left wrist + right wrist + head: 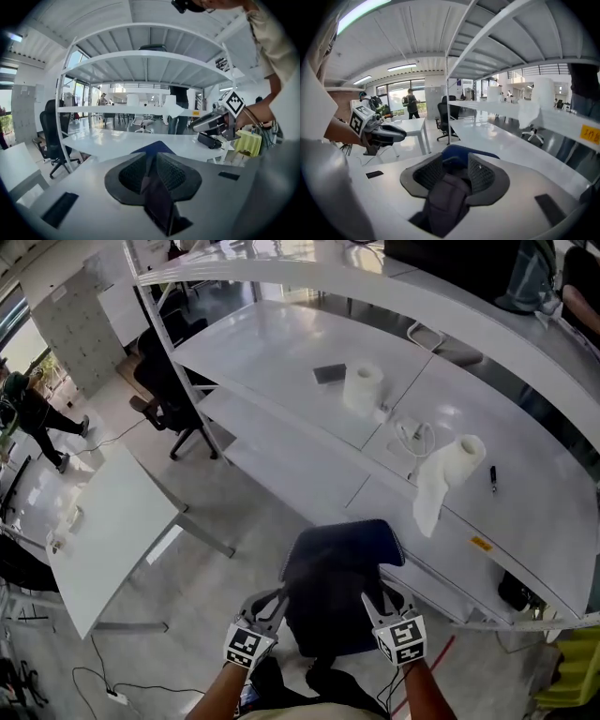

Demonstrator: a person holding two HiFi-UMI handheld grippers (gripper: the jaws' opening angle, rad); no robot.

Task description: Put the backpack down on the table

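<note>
In the head view a dark navy backpack [337, 587] hangs between my two grippers, just short of the near edge of the long white curved table [272, 348]. My left gripper [270, 607] holds its left side; in the left gripper view its jaws [151, 161] are shut on a dark strap [158, 199], with the blue bag [152, 147] beyond. My right gripper [372, 607] is at the bag's right side. There the jaws [457, 165] stand apart, with dark strap fabric [446, 199] lying loose between them and the bag [465, 152] ahead.
On the table stand two paper rolls [364, 385] [466, 454], a white cable [415, 435], a dark flat item [329, 374] and a pen [493, 479]. A shelf arches above it. A black office chair [173, 390] and a small white table [103, 531] are at the left, with a person [33, 413] farther off.
</note>
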